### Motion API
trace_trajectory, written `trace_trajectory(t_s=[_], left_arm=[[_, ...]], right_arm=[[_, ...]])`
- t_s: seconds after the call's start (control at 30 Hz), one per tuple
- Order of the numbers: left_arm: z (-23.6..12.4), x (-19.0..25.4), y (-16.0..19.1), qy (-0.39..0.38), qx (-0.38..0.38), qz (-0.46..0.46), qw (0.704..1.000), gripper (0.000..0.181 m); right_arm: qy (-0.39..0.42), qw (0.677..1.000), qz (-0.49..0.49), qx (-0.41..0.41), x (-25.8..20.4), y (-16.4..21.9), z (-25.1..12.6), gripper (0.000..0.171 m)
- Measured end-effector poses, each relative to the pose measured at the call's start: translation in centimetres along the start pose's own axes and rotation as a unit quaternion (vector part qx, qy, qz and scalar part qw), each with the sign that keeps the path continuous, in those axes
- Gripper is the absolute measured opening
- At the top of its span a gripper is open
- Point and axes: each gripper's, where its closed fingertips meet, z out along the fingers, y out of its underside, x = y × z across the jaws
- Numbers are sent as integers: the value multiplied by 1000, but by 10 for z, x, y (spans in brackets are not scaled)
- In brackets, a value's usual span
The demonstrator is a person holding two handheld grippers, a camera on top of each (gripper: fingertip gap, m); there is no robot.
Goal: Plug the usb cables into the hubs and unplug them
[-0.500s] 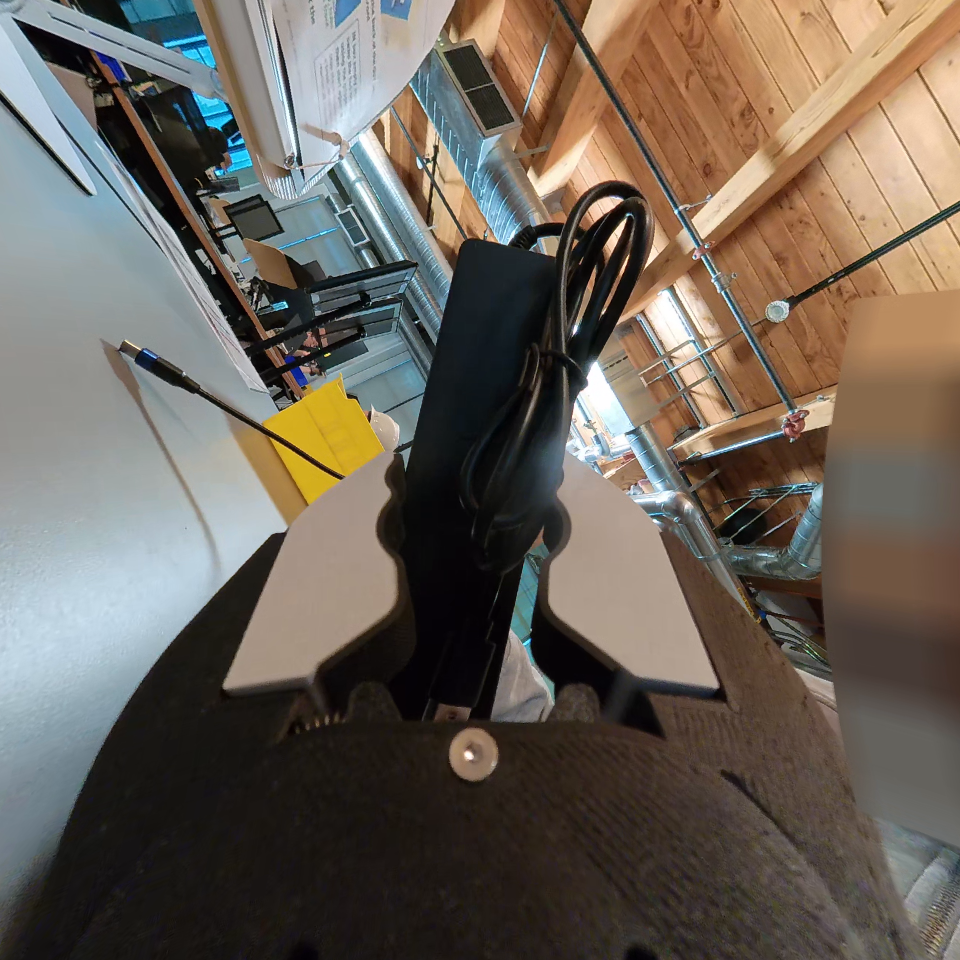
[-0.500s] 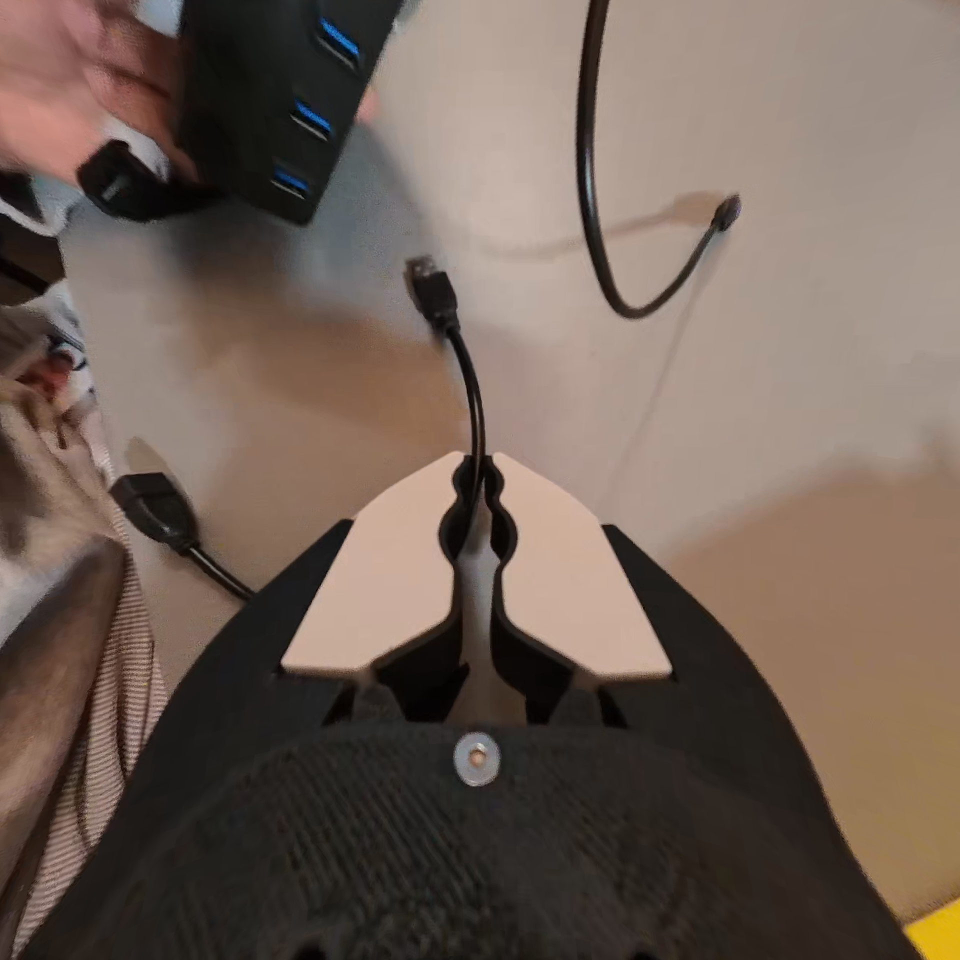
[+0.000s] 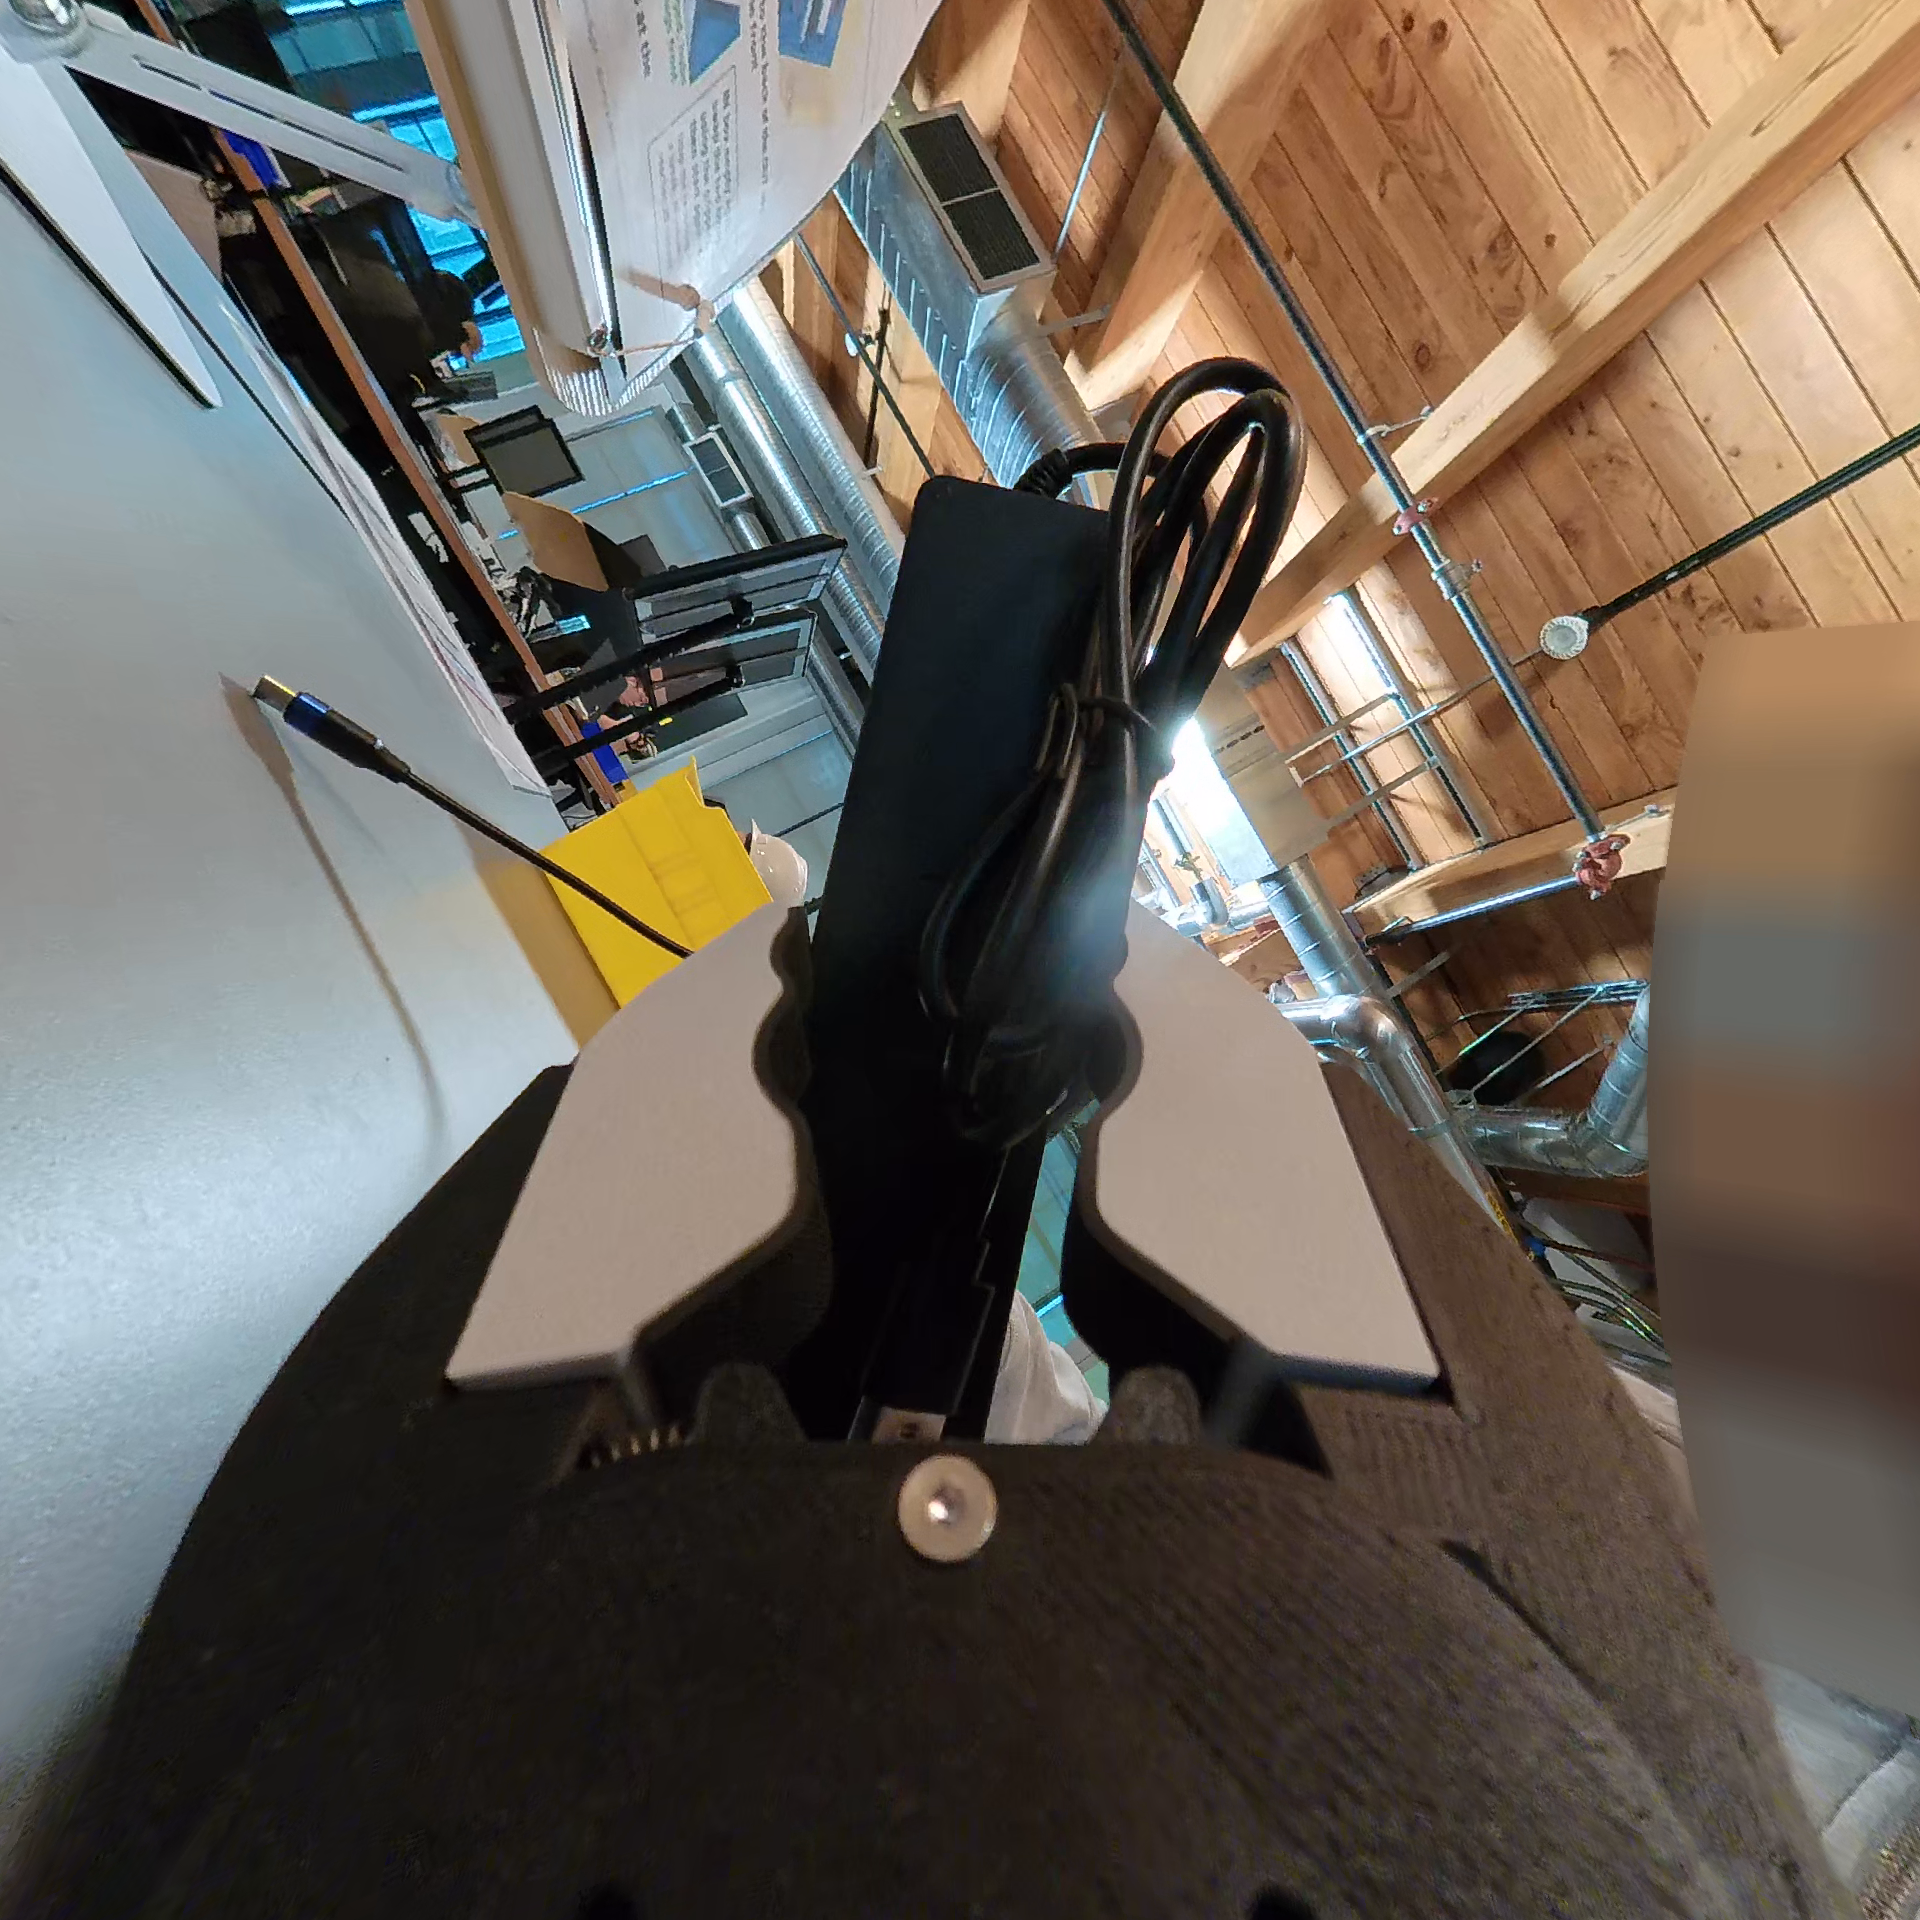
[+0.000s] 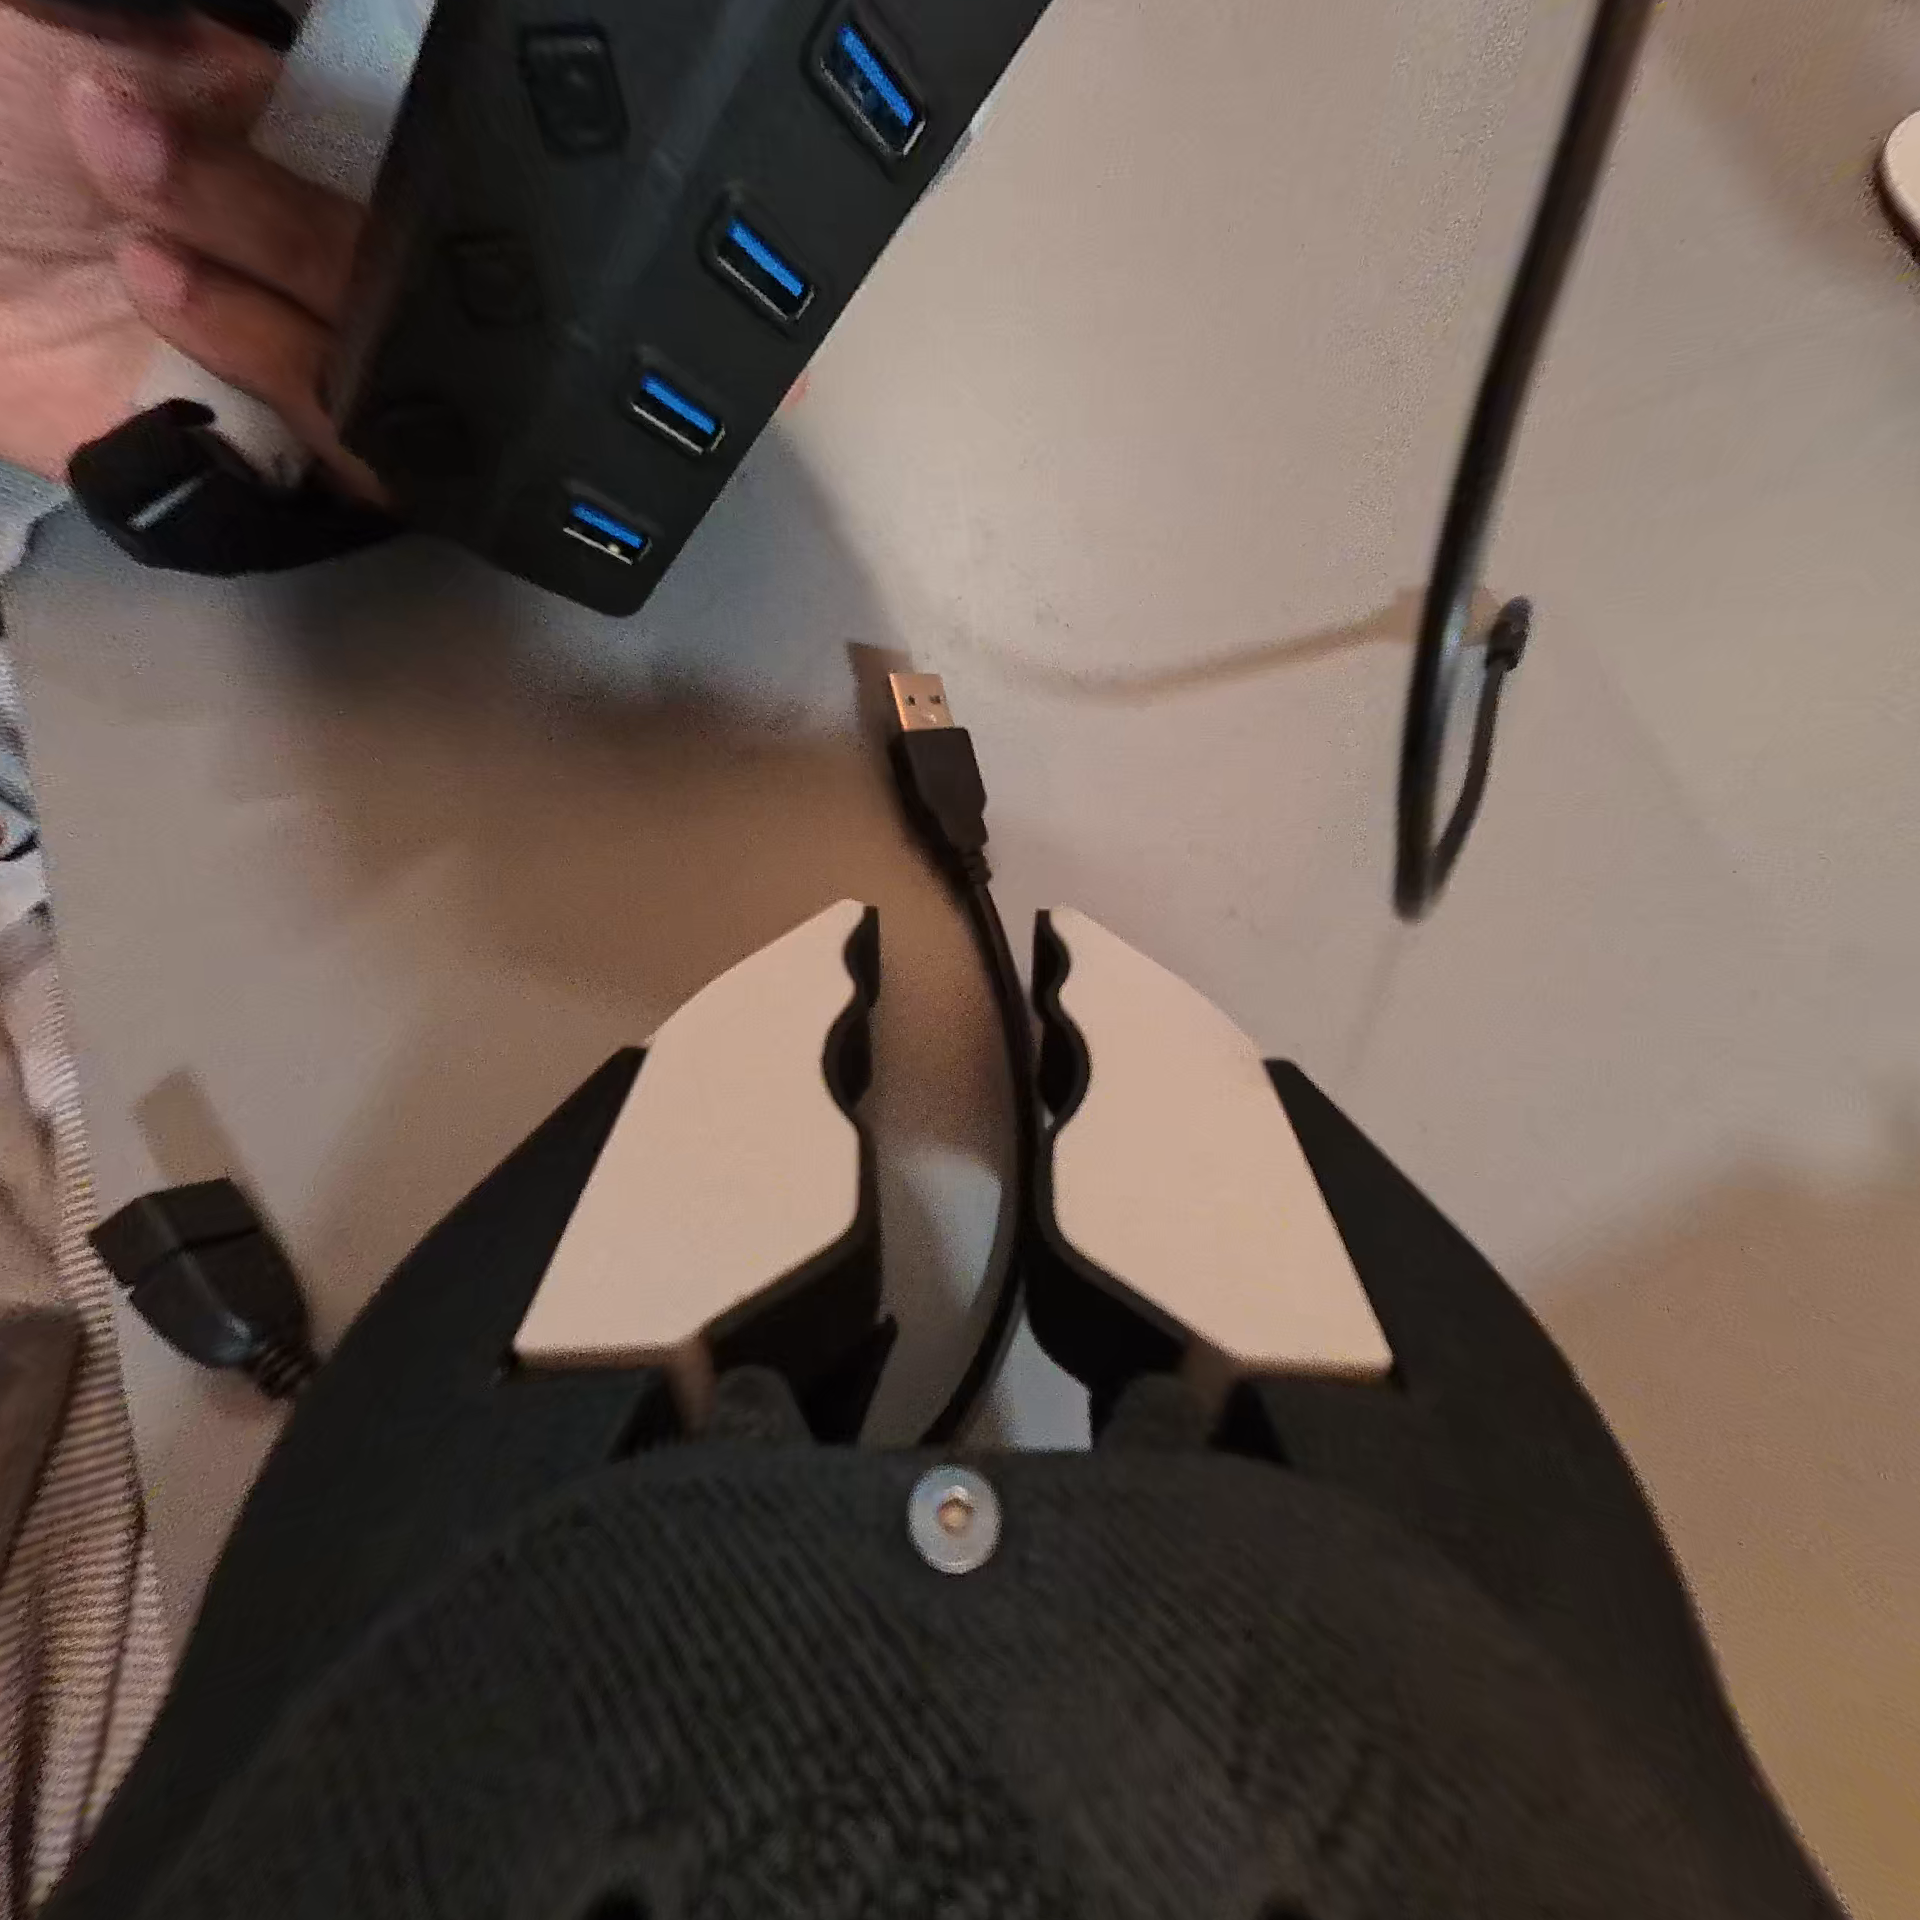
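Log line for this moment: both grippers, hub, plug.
left gripper: shut on hub | right gripper: open around cable | USB plug: unplugged, on table

right gripper (image 4: 956, 935): jaws parted, released USB cable (image 4: 940, 774) | hub (image 4: 644, 281): nearer the plug

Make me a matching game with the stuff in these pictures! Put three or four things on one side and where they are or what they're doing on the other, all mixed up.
Things:
1. black USB hub
2. USB plug
3. right gripper
4. yellow bin

States:
A. open, with a cable running between its fingers
B. held up by the left gripper, blue ports showing
C. lying on the table just ahead of the right gripper
D. far off, beyond the table edge

Pairs: 1-B, 2-C, 3-A, 4-D
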Motion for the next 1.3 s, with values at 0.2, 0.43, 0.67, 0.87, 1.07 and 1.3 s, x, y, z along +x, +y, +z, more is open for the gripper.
trace_trajectory(t_s=[0.2, 0.43, 0.67, 0.87, 1.07, 1.3], left_arm=[[0, 0, 1, 1, -1, 0, 1000, 52], [1, 1, 2, 4, -7, -1, 1000, 52], [2, 3, 6, 12, -19, -2, 1000, 52], [5, 9, 16, 35, -44, 0, 998, 52], [7, 11, 20, 45, -55, 0, 997, 52], [7, 12, 21, 47, -58, 1, 997, 52]], right_arm=[[12, 999, -6, -31, -2, 5, 13, 21], [-11, 999, -18, 26, -11, -7, 0, 5], [-37, 984, 1, 174, -10, -41, -45, 5], [-45, 970, 29, 238, -9, -56, -71, 5], [-41, 966, 14, 254, -12, -60, -80, 5], [-44, 963, 11, 264, -13, -63, -83, 5]])
